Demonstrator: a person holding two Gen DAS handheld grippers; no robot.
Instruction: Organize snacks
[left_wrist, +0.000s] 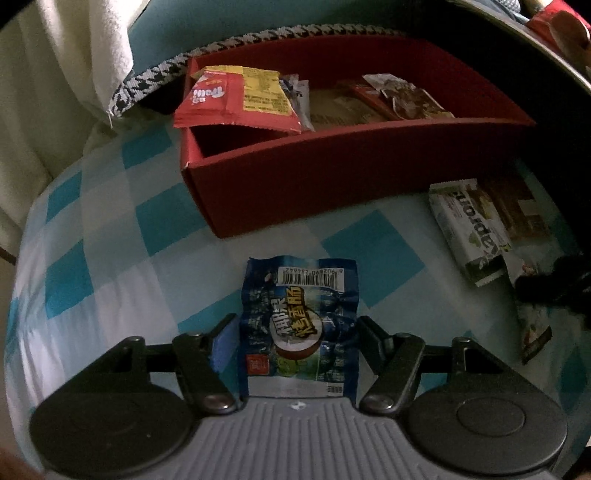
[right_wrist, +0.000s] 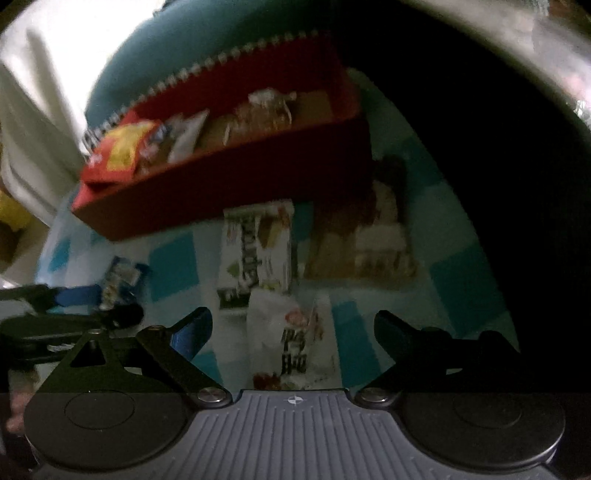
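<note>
A red open box (left_wrist: 332, 177) on the blue checked cloth holds several snack packets, with a red and yellow packet (left_wrist: 236, 99) at its left end. A blue snack packet (left_wrist: 299, 325) lies flat between the fingers of my left gripper (left_wrist: 295, 328), whose jaws stand close beside its edges. In the right wrist view the red box (right_wrist: 221, 195) is ahead. My right gripper (right_wrist: 291, 328) is open over a white packet (right_wrist: 291, 332). A green and white packet (right_wrist: 255, 251) and a brown packet (right_wrist: 369, 240) lie beyond it.
The green and white packet (left_wrist: 469, 229), a brown one (left_wrist: 524, 210) and a small packet (left_wrist: 535, 332) lie right of the left gripper. A houndstooth-edged teal cushion (left_wrist: 207, 48) and white fabric (left_wrist: 92, 55) sit behind the box. The left gripper (right_wrist: 74, 306) shows at the right view's left edge.
</note>
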